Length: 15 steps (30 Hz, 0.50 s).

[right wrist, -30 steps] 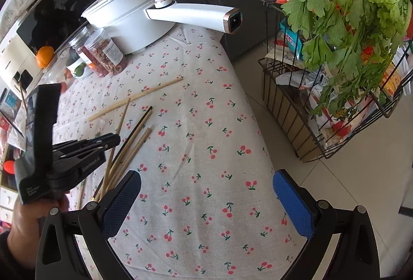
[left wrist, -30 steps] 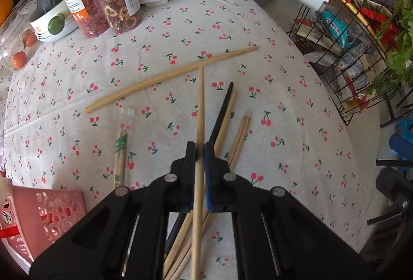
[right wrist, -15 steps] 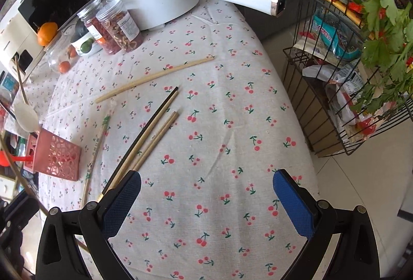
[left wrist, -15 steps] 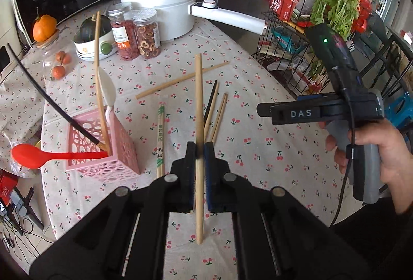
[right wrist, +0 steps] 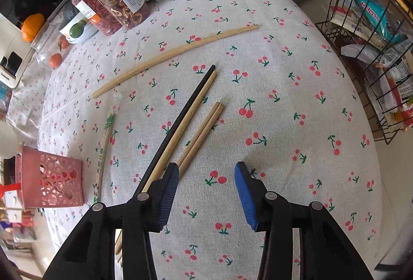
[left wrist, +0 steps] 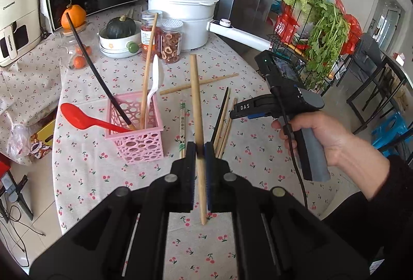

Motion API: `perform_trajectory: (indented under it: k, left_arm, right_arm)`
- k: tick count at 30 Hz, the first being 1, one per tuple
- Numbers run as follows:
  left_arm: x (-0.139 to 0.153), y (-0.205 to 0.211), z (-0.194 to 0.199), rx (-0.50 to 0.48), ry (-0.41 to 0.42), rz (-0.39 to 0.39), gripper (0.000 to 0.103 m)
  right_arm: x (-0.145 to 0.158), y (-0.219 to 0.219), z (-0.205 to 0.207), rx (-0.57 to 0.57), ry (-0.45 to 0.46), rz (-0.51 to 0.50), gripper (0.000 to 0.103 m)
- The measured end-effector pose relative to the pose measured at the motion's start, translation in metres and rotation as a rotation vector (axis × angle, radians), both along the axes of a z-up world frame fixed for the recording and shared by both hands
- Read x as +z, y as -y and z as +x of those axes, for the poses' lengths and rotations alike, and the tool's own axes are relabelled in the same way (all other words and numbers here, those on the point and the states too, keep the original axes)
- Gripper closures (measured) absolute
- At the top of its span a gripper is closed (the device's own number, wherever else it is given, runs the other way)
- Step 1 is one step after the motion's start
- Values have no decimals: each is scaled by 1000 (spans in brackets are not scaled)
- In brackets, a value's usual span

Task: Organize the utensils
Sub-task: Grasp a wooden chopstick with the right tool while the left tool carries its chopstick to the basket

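My left gripper (left wrist: 200,150) is shut on a long wooden chopstick (left wrist: 195,99), held in the air above the table, just right of the pink basket (left wrist: 142,148). The basket holds a red spoon (left wrist: 77,118), a white spoon (left wrist: 157,76), a black chopstick (left wrist: 95,70) and a wooden one (left wrist: 148,68). My right gripper (right wrist: 206,169) points down at the cloth, its jaws closing with nothing between them. Its left finger (right wrist: 169,192) sits at the near ends of a short wooden pair (right wrist: 204,132), a black chopstick (right wrist: 185,112) and a wooden chopstick (right wrist: 193,114).
A long wooden stick (right wrist: 175,52) and wrapped chopsticks (right wrist: 105,135) lie on the cherry-print cloth. Jars (right wrist: 113,3), a white pot (left wrist: 180,14) and a fruit bowl (left wrist: 116,45) stand at the back. A wire rack (right wrist: 374,47) stands off the table's right edge.
The left gripper lifted its chopstick off the table and drew back and up, bringing the basket into view. The right gripper dropped toward the lying chopsticks and its jaws narrowed.
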<state>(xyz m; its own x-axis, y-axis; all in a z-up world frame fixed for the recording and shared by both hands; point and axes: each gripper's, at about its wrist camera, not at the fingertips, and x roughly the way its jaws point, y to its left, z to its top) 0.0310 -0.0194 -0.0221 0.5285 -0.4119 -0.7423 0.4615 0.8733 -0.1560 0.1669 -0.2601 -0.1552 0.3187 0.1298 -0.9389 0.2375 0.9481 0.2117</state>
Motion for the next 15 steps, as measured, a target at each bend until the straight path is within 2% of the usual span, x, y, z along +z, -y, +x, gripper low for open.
perform_trajectory:
  k: [2, 5, 8, 11, 13, 15]
  left_arm:
    - [1, -6, -1, 8, 1, -7, 96]
    - [2, -13, -1, 15, 2, -12, 96]
    - [3, -17, -1, 21, 5, -15, 96]
    - [7, -22, -2, 36, 15, -27, 96]
    - [12, -26, -4, 45, 30, -37, 96]
    - [17, -29, -7, 48, 46, -49, 96]
  right_arm:
    - [0, -6, 4, 10, 2, -12, 64]
    - [0, -19, 9, 37, -14, -100, 66]
    - [-1, -27, 9, 45, -53, -108, 71]
    - [-1, -31, 8, 76, -48, -69, 89]
    - [-2, -29, 7, 76, -34, -47, 91]
    - [1, -26, 4, 91, -15, -29, 102]
